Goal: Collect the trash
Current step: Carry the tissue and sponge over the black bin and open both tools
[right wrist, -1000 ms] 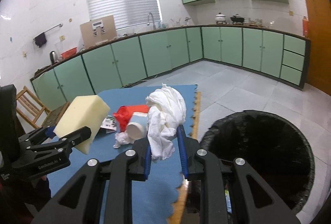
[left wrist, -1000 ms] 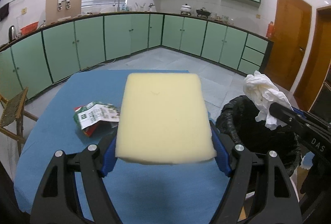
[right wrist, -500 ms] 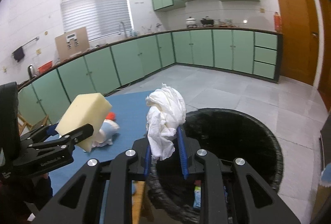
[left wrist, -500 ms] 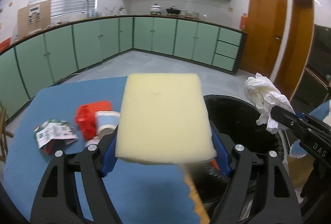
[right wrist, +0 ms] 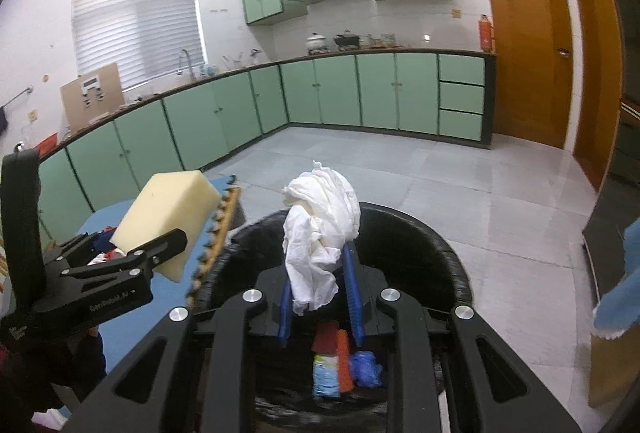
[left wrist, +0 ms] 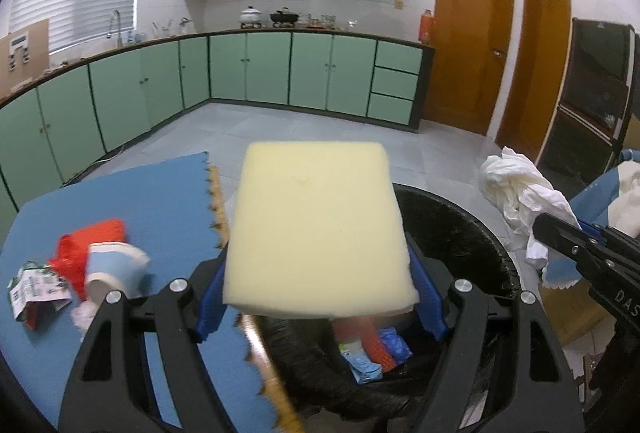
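Note:
My left gripper [left wrist: 320, 297] is shut on a pale yellow foam sponge [left wrist: 320, 225], held over the near rim of the black-lined trash bin [left wrist: 472, 233]. In the right wrist view the same sponge [right wrist: 168, 209] hangs left of the bin [right wrist: 420, 237]. My right gripper [right wrist: 320, 297] is shut on a crumpled white tissue wad [right wrist: 320, 217] above the bin's opening; that wad [left wrist: 516, 193] shows at the right of the left wrist view. Wrappers [right wrist: 332, 365] lie inside the bin.
On the blue mat [left wrist: 120, 205] at the left lie a red wrapper [left wrist: 92, 245], a paper cup [left wrist: 116, 269] and a green-white packet [left wrist: 36, 285]. Green kitchen cabinets [right wrist: 320, 93] ring the tiled floor; wooden doors [left wrist: 472, 53] stand at the right.
Both grippers have swung to the right with their loads, from over the blue mat to over the bin. The mat's trash has slid toward the left edge of view.

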Demonstrator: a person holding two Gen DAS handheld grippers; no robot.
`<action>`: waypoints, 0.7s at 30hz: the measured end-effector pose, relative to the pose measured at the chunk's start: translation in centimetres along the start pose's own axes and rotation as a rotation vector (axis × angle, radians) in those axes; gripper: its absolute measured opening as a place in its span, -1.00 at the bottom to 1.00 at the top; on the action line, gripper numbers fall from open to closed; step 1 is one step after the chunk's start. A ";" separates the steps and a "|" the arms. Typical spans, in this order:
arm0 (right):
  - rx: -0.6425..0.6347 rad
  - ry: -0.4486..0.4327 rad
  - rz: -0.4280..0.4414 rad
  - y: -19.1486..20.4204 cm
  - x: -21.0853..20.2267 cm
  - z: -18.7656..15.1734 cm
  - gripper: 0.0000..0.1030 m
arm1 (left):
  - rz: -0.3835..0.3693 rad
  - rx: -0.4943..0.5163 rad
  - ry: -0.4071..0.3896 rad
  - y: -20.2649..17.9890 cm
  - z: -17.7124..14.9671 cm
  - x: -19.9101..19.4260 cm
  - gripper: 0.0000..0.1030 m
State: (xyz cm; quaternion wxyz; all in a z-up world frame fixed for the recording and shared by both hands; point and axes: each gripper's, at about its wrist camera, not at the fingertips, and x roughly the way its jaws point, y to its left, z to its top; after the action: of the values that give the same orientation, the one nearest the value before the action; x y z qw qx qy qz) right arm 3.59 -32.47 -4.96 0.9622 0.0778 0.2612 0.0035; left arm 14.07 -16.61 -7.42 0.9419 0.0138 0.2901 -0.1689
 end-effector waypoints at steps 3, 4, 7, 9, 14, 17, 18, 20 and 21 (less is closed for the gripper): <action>0.017 0.016 -0.022 -1.4 0.6 -0.5 -0.56 | -0.012 0.016 0.021 -1.1 -0.2 1.7 0.44; 0.027 0.024 -0.030 -2.0 0.9 -0.8 -0.56 | -0.014 0.022 0.027 -1.4 -0.4 2.2 0.44; 0.045 0.042 -0.044 -3.1 1.6 -1.6 -0.56 | -0.016 0.040 0.047 -2.3 -0.4 4.0 0.44; 0.054 0.054 -0.049 -3.8 2.1 -1.9 -0.56 | -0.019 0.050 0.059 -2.8 -0.5 5.0 0.44; 0.067 0.084 -0.058 -4.8 3.3 -2.8 -0.56 | -0.018 0.067 0.081 -3.5 -0.8 6.7 0.44; 0.071 0.106 -0.065 -5.3 4.1 -3.1 -0.41 | -0.027 0.075 0.113 -4.0 -1.0 7.5 0.46; 0.078 0.109 -0.069 -5.6 4.2 -3.2 -0.37 | -0.034 0.075 0.124 -4.2 -1.0 7.8 0.48; 0.084 0.113 -0.072 -6.0 4.3 -3.4 -0.30 | -0.045 0.075 0.139 -4.2 -1.0 8.0 0.50; 0.084 0.113 -0.080 -6.1 4.2 -3.5 -0.18 | -0.051 0.075 0.147 -4.2 -1.0 8.0 0.53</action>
State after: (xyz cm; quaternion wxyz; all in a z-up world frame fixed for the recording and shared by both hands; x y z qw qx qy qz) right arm 5.22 -37.73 -11.00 0.9412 0.1072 0.3177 -0.0414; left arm 18.36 -22.89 -12.36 0.9123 0.0539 0.3521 -0.2023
